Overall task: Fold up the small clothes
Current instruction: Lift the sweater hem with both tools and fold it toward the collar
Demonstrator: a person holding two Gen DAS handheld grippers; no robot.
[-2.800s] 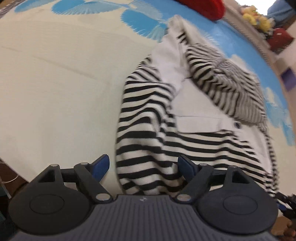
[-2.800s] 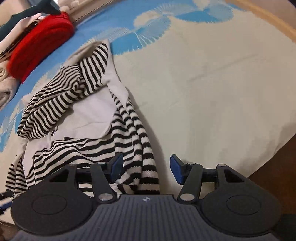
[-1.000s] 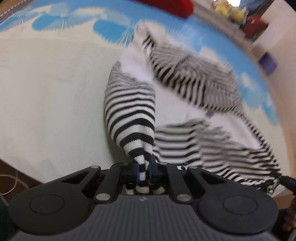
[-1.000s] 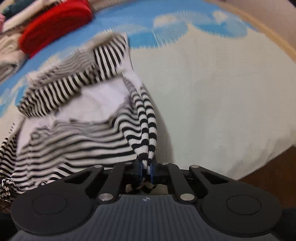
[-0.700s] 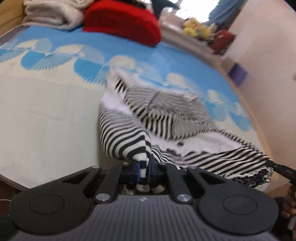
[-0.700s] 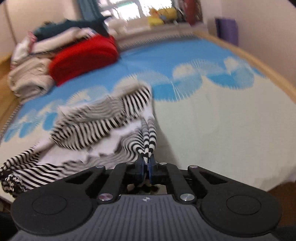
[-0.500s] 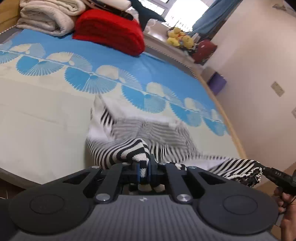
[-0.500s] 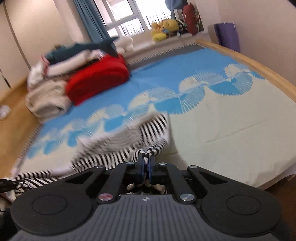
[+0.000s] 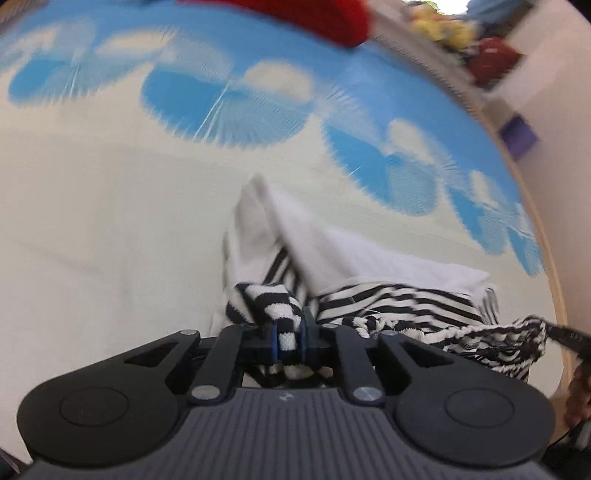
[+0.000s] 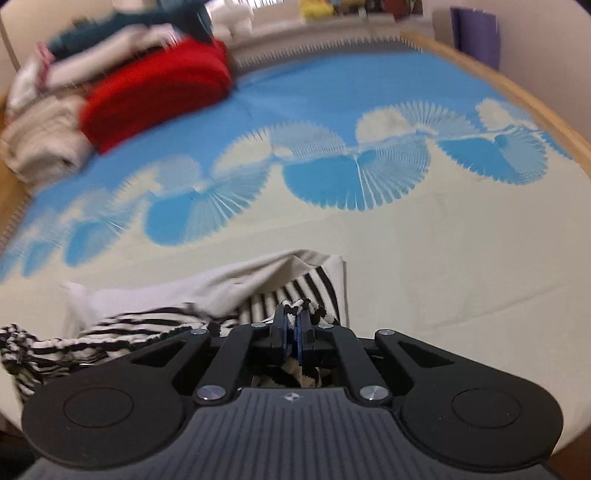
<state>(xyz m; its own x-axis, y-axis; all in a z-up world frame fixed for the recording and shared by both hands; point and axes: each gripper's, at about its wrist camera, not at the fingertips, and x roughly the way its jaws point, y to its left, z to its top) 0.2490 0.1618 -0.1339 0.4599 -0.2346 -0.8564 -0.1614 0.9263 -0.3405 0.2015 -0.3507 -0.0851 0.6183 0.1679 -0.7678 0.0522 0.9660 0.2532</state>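
A small black-and-white striped garment [image 9: 332, 251] lies on the cream and blue bedspread [image 9: 110, 221], folded over so its white inner side faces up. My left gripper [image 9: 288, 332] pinches a striped hem corner; its jaws are opening, with the cloth still between the pads. In the right wrist view, my right gripper [image 10: 291, 325] is shut on the other hem corner of the garment [image 10: 207, 288]. The stretched hem runs between the two grippers. At the right edge of the left wrist view, the right gripper's tip [image 9: 569, 338] holds the hem.
A red cushion [image 10: 155, 88] and folded towels [image 10: 40, 147] sit at the bed's far side. The wooden bed edge [image 10: 517, 92] curves along the right, with a purple object [image 10: 472, 33] beyond it. A person's hand [image 9: 580, 391] shows at the right edge.
Both grippers lifted the striped hem, carried it forward over the garment and came back down low. The garment now lies doubled over, with white cloth on top.
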